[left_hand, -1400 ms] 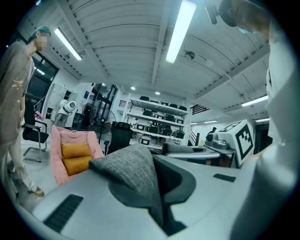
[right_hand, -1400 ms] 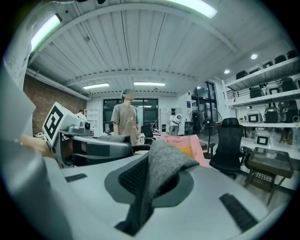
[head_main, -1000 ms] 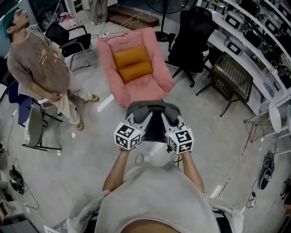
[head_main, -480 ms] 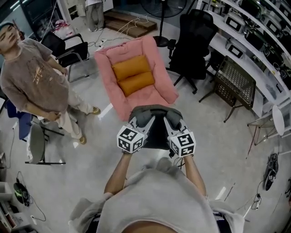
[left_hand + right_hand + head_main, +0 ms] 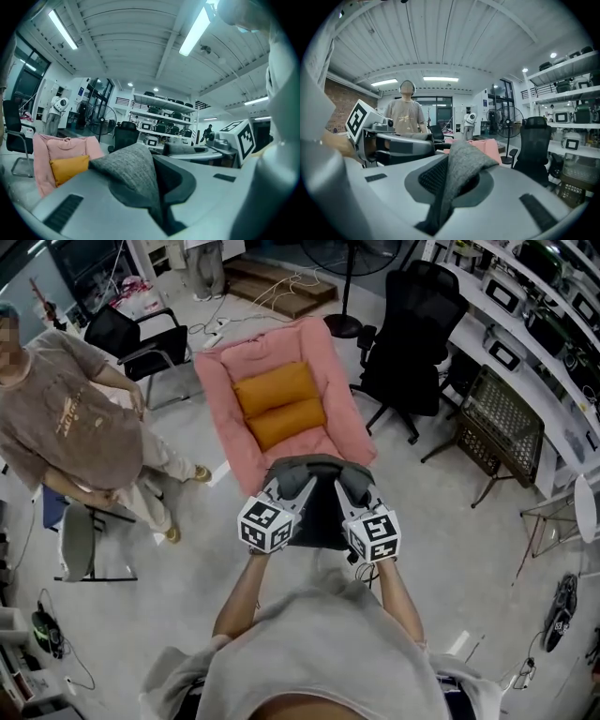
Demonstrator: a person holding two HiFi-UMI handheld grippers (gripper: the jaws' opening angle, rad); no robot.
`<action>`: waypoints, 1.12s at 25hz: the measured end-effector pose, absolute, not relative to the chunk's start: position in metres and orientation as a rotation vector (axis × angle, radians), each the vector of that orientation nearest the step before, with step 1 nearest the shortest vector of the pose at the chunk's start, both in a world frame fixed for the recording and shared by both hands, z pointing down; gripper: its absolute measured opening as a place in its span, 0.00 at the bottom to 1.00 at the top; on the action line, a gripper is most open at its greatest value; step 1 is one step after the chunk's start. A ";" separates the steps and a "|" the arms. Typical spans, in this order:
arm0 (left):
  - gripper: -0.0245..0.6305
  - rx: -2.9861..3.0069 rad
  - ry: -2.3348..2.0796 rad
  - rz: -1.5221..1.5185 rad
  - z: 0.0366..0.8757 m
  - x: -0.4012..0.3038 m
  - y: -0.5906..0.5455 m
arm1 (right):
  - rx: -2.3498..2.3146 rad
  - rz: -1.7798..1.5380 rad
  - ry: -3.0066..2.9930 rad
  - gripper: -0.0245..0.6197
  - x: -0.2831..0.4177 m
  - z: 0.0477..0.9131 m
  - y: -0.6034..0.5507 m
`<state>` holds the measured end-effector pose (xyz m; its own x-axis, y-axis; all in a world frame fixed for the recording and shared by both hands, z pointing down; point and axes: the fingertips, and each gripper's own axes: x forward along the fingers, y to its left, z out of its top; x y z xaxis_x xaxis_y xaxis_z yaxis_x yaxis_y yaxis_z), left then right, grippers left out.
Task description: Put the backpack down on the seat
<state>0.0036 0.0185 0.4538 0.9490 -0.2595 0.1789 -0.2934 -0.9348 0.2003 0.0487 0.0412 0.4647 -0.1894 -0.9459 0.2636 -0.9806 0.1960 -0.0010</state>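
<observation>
Holding both forearms out ahead, side by side, nearly level. Left gripper (image 5: 287, 486) clamped on left shoulder strap (image 5: 133, 173); right gripper (image 5: 350, 487) clamped on right shoulder strap (image 5: 461, 171). Backpack (image 5: 317, 517) hangs between them at the front edge of the pink armchair (image 5: 217, 381), not on the seat. Surroundings: bystander (image 5: 75, 427) at far left, orange cushions (image 5: 279, 407) on the armchair, black office chair (image 5: 417, 334) at right.

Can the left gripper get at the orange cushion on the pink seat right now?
Probably not: the left gripper has its jaws shut on the strap of the backpack, whose body hangs between it and the orange cushion on the pink seat.
</observation>
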 end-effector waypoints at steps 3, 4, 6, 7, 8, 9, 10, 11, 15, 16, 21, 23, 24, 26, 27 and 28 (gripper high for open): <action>0.07 2.866 -0.460 0.212 0.453 0.027 -0.013 | 1.828 0.243 -2.292 0.08 0.071 0.463 0.011; 0.07 2.863 -0.474 0.209 0.451 0.036 -0.022 | 1.822 0.241 -2.302 0.08 0.080 0.461 0.002; 0.07 2.862 -0.500 0.202 0.445 0.055 -0.043 | 1.810 0.231 -2.323 0.08 0.098 0.454 -0.018; 0.07 2.861 -0.512 0.199 0.443 0.064 -0.053 | 1.804 0.227 -2.334 0.08 0.107 0.452 -0.028; 0.07 2.860 -0.523 0.197 0.441 0.073 -0.064 | 1.796 0.224 -2.345 0.08 0.117 0.449 -0.038; 0.07 2.857 -0.535 0.195 0.439 0.082 -0.074 | 1.789 0.222 -2.356 0.08 0.125 0.447 -0.048; 0.07 2.853 -0.546 0.193 0.438 0.090 -0.085 | 1.781 0.221 -2.366 0.08 0.134 0.445 -0.059; 0.07 2.850 -0.557 0.193 0.436 0.099 -0.095 | 1.773 0.221 -2.374 0.08 0.142 0.443 -0.068; 0.07 2.850 -0.602 0.195 0.433 0.133 -0.133 | 1.743 0.216 -2.407 0.08 0.176 0.439 -0.106; 0.07 2.852 -0.612 0.195 0.433 0.140 -0.142 | 1.736 0.214 -2.413 0.08 0.183 0.439 -0.115; 0.07 2.844 -0.655 0.197 0.434 0.168 -0.178 | 1.702 0.209 -2.435 0.08 0.212 0.441 -0.152; 0.07 2.838 -0.666 0.202 0.436 0.178 -0.188 | 1.691 0.214 -2.441 0.08 0.222 0.442 -0.162; 0.07 2.835 -0.670 0.204 0.437 0.183 -0.191 | 1.688 0.216 -2.444 0.08 0.226 0.443 -0.166; 0.07 2.831 -0.673 0.208 0.439 0.190 -0.198 | 1.686 0.221 -2.449 0.08 0.235 0.444 -0.173; 0.07 2.827 -0.673 0.210 0.439 0.193 -0.201 | 1.686 0.226 -2.449 0.08 0.238 0.445 -0.176; 0.07 2.823 -0.672 0.213 0.440 0.196 -0.203 | 1.686 0.232 -2.448 0.08 0.241 0.445 -0.179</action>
